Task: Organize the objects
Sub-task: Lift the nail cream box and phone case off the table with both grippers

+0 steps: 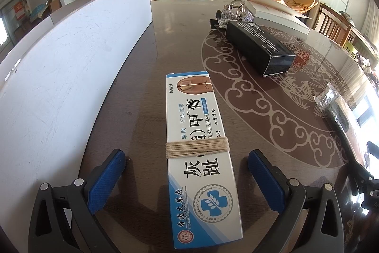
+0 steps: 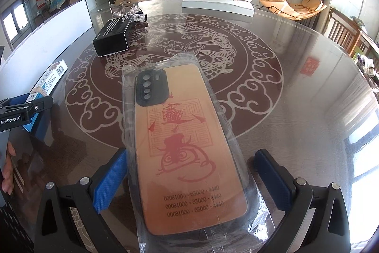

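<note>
Between the spread, released fingers of the left gripper (image 1: 186, 172) lies a white-and-blue ointment box (image 1: 201, 158), untouched, on the table (image 1: 142, 77). Likewise, the right gripper (image 2: 191, 176) stands wide around a bagged phone case (image 2: 187, 146). At 1 o'clock from the ointment box sits a black box (image 1: 258, 46).

The near end of the nail cream box (image 1: 201, 158) is cut off by the bottom edge of the left wrist view. There the bagged phone case (image 1: 336, 108) shows only as a dark sliver at the right edge. In the right wrist view, the plastic bag (image 2: 199, 236) runs out of the frame at the bottom.
</note>
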The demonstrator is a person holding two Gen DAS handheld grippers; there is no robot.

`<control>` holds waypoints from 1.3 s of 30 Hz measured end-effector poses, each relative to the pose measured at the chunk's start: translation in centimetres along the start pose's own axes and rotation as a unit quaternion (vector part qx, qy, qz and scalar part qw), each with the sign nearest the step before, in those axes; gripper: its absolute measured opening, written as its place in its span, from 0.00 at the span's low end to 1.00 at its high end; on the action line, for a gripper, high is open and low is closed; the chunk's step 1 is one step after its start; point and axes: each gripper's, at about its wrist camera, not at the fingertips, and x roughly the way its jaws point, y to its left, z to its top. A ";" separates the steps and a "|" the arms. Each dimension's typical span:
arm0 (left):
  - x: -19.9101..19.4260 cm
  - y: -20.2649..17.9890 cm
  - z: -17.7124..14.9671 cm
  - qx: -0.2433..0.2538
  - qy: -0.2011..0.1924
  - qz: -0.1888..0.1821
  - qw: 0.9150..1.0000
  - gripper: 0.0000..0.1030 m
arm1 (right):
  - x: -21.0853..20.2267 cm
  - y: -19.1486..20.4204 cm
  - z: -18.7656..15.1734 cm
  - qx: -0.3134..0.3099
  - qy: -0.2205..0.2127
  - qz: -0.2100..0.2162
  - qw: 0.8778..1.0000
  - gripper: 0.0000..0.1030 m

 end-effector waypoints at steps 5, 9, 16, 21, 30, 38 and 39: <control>0.1 -0.1 0.0 0.000 0.000 0.001 1.000 1.00 | 0.0 0.0 0.0 0.000 0.000 0.000 1.000 1.00; 0.1 -0.1 0.0 0.000 0.000 0.002 1.000 1.00 | 0.0 0.0 0.0 0.000 0.000 0.000 1.000 1.00; 0.1 -0.1 0.2 0.008 0.009 -0.004 1.000 1.00 | 0.0 0.0 0.0 0.000 0.000 0.000 1.000 1.00; 0.2 0.1 0.3 0.025 0.020 -0.016 0.999 1.00 | 0.0 0.0 0.0 0.000 0.000 0.000 1.000 1.00; -0.9 0.3 0.4 0.031 -0.009 -0.024 0.999 0.42 | 0.5 -0.2 1.0 -0.008 0.033 0.009 0.999 1.00; -3.0 -0.8 -0.1 0.048 -0.036 -0.055 0.997 0.42 | 3.3 -0.2 6.8 -0.036 0.147 0.064 0.986 1.00; -3.3 -0.8 -0.1 0.048 -0.040 -0.057 0.996 0.42 | 3.5 0.1 6.7 -0.048 0.154 0.061 0.985 0.98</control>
